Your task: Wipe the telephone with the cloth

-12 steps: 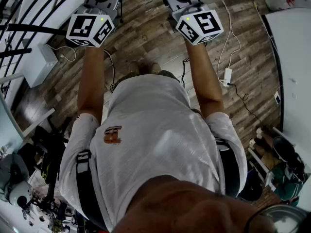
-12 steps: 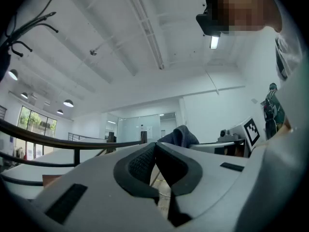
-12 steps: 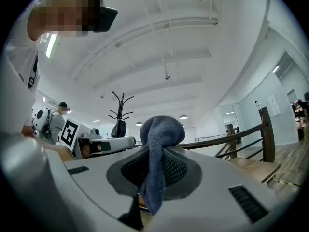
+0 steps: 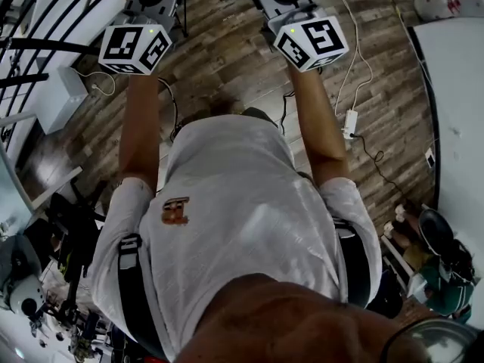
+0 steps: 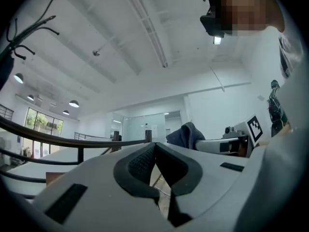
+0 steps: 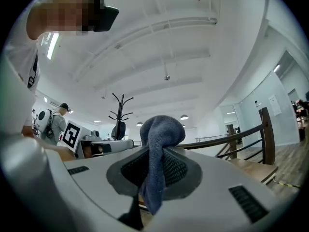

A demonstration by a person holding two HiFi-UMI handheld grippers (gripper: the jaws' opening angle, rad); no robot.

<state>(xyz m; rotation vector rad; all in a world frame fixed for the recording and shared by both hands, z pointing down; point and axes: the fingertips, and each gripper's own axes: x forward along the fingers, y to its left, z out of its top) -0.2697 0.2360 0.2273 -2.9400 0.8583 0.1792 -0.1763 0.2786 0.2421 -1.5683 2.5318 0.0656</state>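
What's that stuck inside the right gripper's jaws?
A blue-grey cloth, pinched in the right gripper, bulging above the jaws and hanging below. The part squeezed between them is covered.

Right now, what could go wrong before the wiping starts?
1. The right gripper pinches the blue cloth with a bunch sticking out above; it might slip out.
2. A white power strip lies on the wooden floor beside the person; stepping there could trip them.
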